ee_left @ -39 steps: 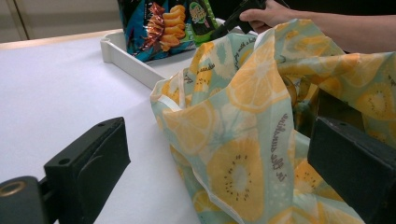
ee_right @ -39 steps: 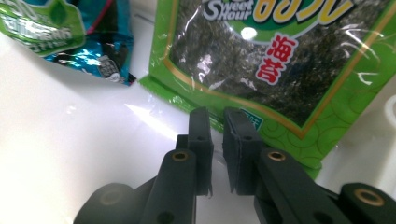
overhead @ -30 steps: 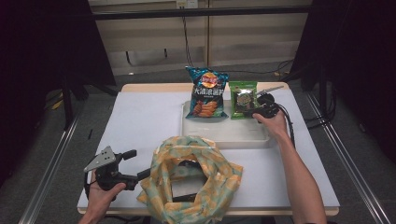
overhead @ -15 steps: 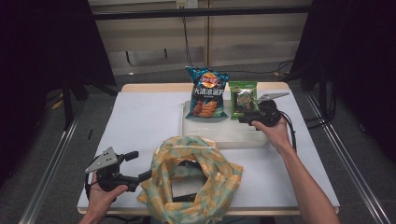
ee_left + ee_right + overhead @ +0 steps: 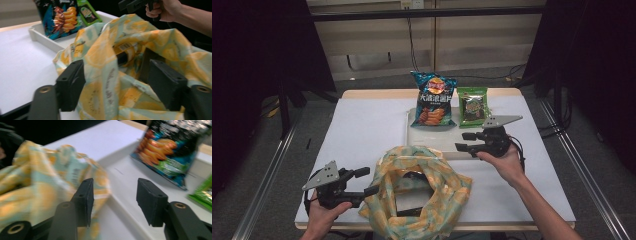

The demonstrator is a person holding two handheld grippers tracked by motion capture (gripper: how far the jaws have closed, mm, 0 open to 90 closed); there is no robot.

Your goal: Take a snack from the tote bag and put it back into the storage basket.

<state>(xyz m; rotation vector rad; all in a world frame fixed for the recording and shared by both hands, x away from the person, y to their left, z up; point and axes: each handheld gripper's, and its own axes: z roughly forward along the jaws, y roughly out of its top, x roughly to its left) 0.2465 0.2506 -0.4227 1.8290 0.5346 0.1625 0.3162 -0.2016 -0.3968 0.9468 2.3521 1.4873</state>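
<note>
Both hand-held grippers part-open: left hand-held gripper (image 5: pixel 115 85) jaws just closing around the patterned cloth bag (image 5: pixel 417 192) rim. Right hand-held gripper (image 5: pixel 469 141) just opening, empty, over the white tray (image 5: pixel 412 135) edge.

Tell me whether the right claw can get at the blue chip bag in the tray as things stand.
Probably yes: the right claw is open and empty, hovering beside the white tray, and nothing stands between it and the blue chip bag.

You are wearing no sleeves, carrying black grippers (image 5: pixel 363 182) (image 5: pixel 465 141), grey three-cornered plates on top, black cables trailing.
</note>
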